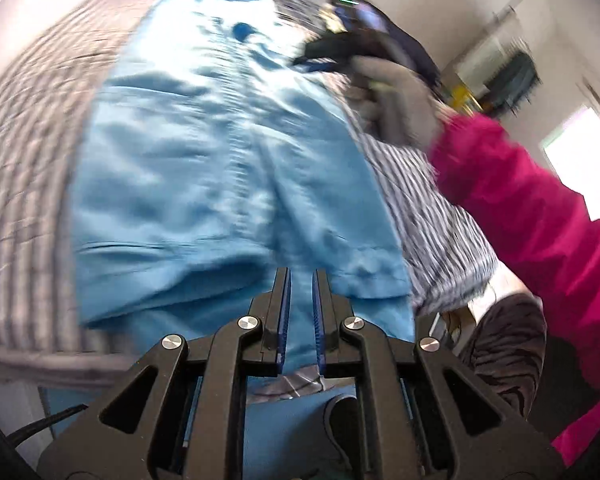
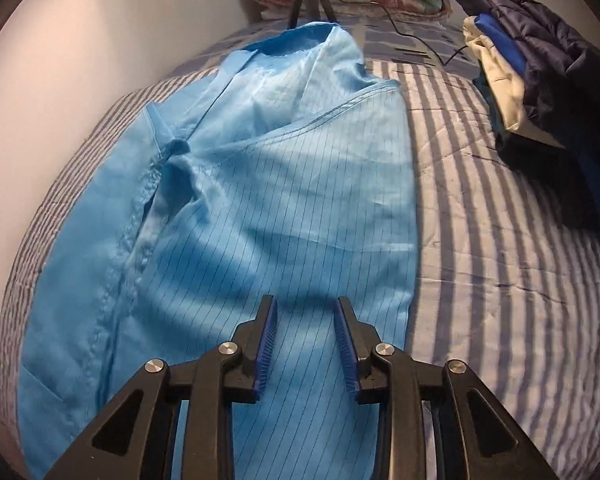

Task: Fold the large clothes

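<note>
Jaws on my left gripper (image 1: 301, 276) stand narrowly apart with nothing between them, and on my right gripper (image 2: 306, 304) they stand wide apart, both poised above the blue garment (image 2: 228, 216) spread along the bed (image 2: 500, 264) toward its wall-side edge. My worry is pinching only 1 layer, since the cloth is rumpled near the placket. Then the fold would drag askew, or slide toward the stacked clothes (image 2: 540, 80) at the far corner.
</note>
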Demonstrator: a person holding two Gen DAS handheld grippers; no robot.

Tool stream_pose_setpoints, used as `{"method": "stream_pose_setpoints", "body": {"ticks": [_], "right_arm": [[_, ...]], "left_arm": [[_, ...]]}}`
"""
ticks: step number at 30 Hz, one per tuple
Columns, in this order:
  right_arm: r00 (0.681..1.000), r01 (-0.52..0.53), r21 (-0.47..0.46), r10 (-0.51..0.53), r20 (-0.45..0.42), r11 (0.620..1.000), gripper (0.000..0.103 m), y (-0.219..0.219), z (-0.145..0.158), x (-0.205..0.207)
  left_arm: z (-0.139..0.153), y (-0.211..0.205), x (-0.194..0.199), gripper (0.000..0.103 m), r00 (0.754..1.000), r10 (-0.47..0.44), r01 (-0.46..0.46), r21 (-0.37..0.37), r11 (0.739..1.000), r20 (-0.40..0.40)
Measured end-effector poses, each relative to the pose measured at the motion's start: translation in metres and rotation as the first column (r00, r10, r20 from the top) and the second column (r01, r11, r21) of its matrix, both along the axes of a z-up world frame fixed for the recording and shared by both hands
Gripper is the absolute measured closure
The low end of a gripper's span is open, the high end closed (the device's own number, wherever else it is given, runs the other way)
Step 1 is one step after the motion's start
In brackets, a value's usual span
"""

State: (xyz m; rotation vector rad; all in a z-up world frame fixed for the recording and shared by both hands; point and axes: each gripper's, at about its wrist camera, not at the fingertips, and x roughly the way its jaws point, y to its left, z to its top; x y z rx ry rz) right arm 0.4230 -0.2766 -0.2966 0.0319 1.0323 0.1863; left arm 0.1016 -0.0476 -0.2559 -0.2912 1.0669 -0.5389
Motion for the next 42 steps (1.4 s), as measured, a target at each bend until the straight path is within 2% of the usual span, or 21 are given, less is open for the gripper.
{"method": "stream_pose_setpoints", "body": {"ticks": [1, 2, 3, 6, 9, 12, 15, 18, 21, 23, 26, 29, 32, 33, 35, 36, 37, 40, 42], "right_arm": [[1.000, -0.004, 0.019, 0.003, 0.017, 1.000, 0.073, -0.003, 0.011, -0.008], [0.999, -0.020, 0.044, 0.019, 0.035, 0.999, 0.071, -0.008, 0.026, -0.022], [0.998, -0.034, 0.055, 0.032, 0.047, 0.998, 0.070, -0.011, 0.035, -0.036], [0.996, -0.068, 0.088, 0.063, 0.065, 0.994, 0.067, -0.024, 0.057, -0.085], [0.994, -0.107, 0.139, 0.100, 0.051, 0.985, 0.067, -0.026, 0.065, -0.126], [0.989, -0.145, 0.183, 0.142, 0.027, 0.972, 0.066, -0.019, 0.066, -0.165], [0.984, -0.173, 0.240, 0.179, -0.002, 0.955, 0.064, -0.004, 0.061, -0.199], [0.975, -0.192, 0.306, 0.217, -0.052, 0.933, 0.060, 0.016, 0.050, -0.223], [0.955, -0.178, 0.411, 0.258, -0.149, 0.894, 0.059, 0.038, 0.029, -0.241], [0.938, -0.163, 0.443, 0.278, -0.209, 0.882, 0.059, 0.053, 0.012, -0.247], [0.927, -0.158, 0.432, 0.284, -0.245, 0.888, 0.059, 0.073, -0.005, -0.256], [0.925, -0.111, 0.397, 0.240, -0.294, 0.911, 0.059, 0.084, -0.020, -0.255], [0.924, -0.087, 0.399, 0.223, -0.310, 0.913, 0.059, 0.089, -0.026, -0.253], [0.925, -0.086, 0.407, 0.225, -0.307, 0.909, 0.060, 0.090, -0.026, -0.253], [0.919, -0.100, 0.424, 0.248, -0.308, 0.900, 0.088, 0.095, -0.028, -0.250], [0.921, -0.107, 0.413, 0.247, -0.300, 0.904, 0.092, 0.096, -0.028, -0.251], [0.922, -0.118, 0.406, 0.252, -0.294, 0.906, 0.103, 0.097, -0.027, -0.252], [0.917, -0.145, 0.406, 0.276, -0.287, 0.902, 0.103, 0.102, -0.026, -0.262], [0.918, -0.158, 0.378, 0.276, -0.283, 0.912, 0.103, 0.105, -0.029, -0.267]], "left_arm": [[0.004, 0.011, 0.002, 0.088, 1.000, 0.030, -0.030, 0.003, 1.000, 0.005], [0.006, 0.022, 0.004, 0.075, 0.998, 0.055, -0.056, 0.009, 0.998, 0.016], [0.009, 0.031, 0.007, 0.067, 0.996, 0.081, -0.082, 0.017, 0.997, 0.029], [0.014, 0.059, 0.018, 0.066, 0.991, 0.131, -0.132, 0.039, 0.990, 0.038], [0.014, 0.078, 0.027, 0.066, 0.984, 0.175, -0.178, 0.063, 0.982, 0.041], [0.002, 0.099, 0.039, 0.057, 0.974, 0.227, -0.227, 0.060, 0.972, -0.006], [-0.015, 0.117, 0.045, 0.057, 0.957, 0.277, -0.276, 0.025, 0.961, -0.084], [-0.029, 0.124, 0.050, 0.057, 0.946, 0.284, -0.291, -0.027, 0.956, -0.158], [-0.036, 0.124, 0.054, 0.057, 0.936, 0.292, -0.306, -0.045, 0.951, -0.195], [-0.038, 0.120, 0.054, 0.057, 0.940, 0.279, -0.291, -0.035, 0.956, -0.195], [-0.039, 0.111, 0.053, 0.060, 0.950, 0.250, -0.258, -0.021, 0.966, -0.189], [-0.044, 0.105, 0.054, 0.073, 0.951, 0.236, -0.245, -0.020, 0.969, -0.200], [-0.046, 0.102, 0.055, 0.075, 0.953, 0.227, -0.235, -0.016, 0.972, -0.200], [-0.047, 0.101, 0.055, 0.076, 0.954, 0.223, -0.231, -0.016, 0.973, -0.200], [-0.048, 0.098, 0.056, 0.081, 0.956, 0.220, -0.226, -0.009, 0.974, -0.193], [-0.047, 0.097, 0.056, 0.088, 0.958, 0.220, -0.225, -0.002, 0.974, -0.186], [-0.045, 0.097, 0.055, 0.090, 0.959, 0.223, -0.225, 0.006, 0.974, -0.176], [-0.044, 0.096, 0.055, 0.091, 0.960, 0.225, -0.229, -0.003, 0.974, -0.168], [-0.046, 0.098, 0.054, 0.091, 0.960, 0.217, -0.222, -0.008, 0.975, -0.177]]}}
